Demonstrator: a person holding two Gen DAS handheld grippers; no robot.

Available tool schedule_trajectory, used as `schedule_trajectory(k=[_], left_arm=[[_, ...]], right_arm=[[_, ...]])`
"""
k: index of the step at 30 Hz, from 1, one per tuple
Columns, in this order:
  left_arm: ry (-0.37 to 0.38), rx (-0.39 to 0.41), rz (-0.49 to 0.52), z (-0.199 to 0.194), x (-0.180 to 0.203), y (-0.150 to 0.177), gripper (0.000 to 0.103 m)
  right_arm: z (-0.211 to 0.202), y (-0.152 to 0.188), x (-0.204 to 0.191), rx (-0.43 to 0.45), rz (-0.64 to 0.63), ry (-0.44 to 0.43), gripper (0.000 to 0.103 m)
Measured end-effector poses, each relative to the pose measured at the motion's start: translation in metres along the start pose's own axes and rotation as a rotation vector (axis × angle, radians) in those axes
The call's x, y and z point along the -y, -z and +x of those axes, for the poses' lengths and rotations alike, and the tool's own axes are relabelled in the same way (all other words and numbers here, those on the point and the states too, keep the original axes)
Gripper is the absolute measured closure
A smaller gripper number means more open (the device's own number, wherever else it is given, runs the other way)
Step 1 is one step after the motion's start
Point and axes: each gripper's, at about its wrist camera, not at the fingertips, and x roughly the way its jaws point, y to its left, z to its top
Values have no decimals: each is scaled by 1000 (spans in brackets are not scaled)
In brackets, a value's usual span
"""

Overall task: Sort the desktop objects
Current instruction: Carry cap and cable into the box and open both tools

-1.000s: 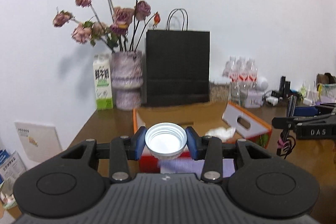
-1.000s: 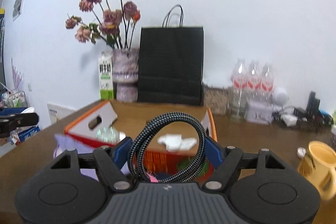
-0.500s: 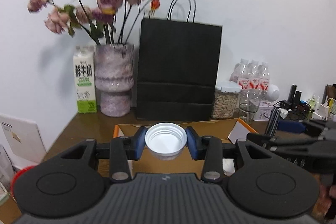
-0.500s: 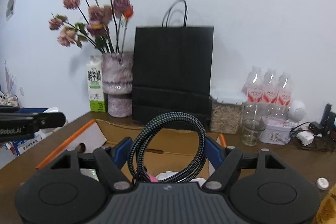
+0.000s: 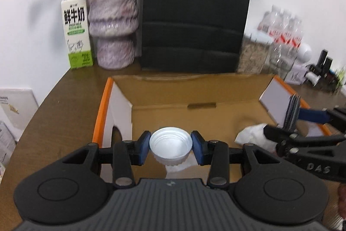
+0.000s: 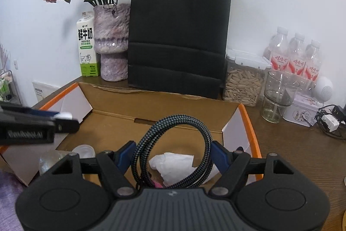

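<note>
My left gripper point(image 5: 170, 148) hovers over the open cardboard box point(image 5: 194, 96) with a white screw cap point(image 5: 170, 145), hollow side up, between its blue pads. The jaws are opening, though the pads still touch the cap's rim. My right gripper point(image 6: 173, 155) is shut on a coiled black-and-grey braided cable point(image 6: 179, 118), also above the box point(image 6: 151, 101). Each gripper shows in the other's view: the right one point(image 5: 292, 125) at the box's right side, the left one point(image 6: 62, 120) at its left. Crumpled white tissue point(image 6: 173, 163) lies inside the box.
Behind the box stand a black paper bag point(image 6: 179, 36), a mottled vase of dried roses point(image 6: 112, 42) and a milk carton point(image 6: 87, 47). To the right are a seed jar point(image 6: 244, 83), a glass point(image 6: 279, 96), water bottles point(image 6: 296, 57), a tin point(image 6: 302, 109) and a charger point(image 6: 328, 120).
Both grippers have advanced over the box and tipped downward; the bag and vase loom nearer. The cap and the cable stay between their pads.
</note>
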Motion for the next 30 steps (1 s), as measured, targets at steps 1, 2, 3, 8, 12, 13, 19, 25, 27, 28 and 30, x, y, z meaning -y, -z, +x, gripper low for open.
schedule_trajectory(k=[1, 2, 3, 8, 12, 13, 19, 25, 27, 28, 30], left_arm=[[-2, 0, 7, 0, 1, 1, 51], [-6, 5, 16, -2, 3, 2, 44], [-13, 16, 23, -5, 4, 3, 24], [-92, 109, 46, -24, 9, 3, 0], [-71, 132, 31, -32, 8, 0, 0], [-72, 138, 34, -34, 9, 0, 0], [-81, 162, 33, -41, 9, -2, 0], [-83, 189, 22, -53, 6, -2, 0], [-82, 200, 16, -58, 5, -2, 0], [-81, 207, 14, -62, 4, -2, 0], [-81, 221, 11, -69, 4, -1, 0]], right_arm=[[0, 1, 0, -3, 3, -1, 28], [0, 1, -1, -8, 7, -5, 27], [0, 1, -1, -12, 11, -10, 15], [-8, 0, 6, 1, 66, -12, 0], [-15, -4, 8, 22, 84, -15, 0], [-17, -4, 7, 27, 82, -13, 0], [-25, -6, 2, 46, 62, -10, 0], [-33, -6, 0, 64, 52, -3, 0], [-37, -6, 0, 71, 52, -2, 0], [-40, -6, 1, 77, 54, -2, 0], [-45, -6, 2, 86, 57, -1, 0]])
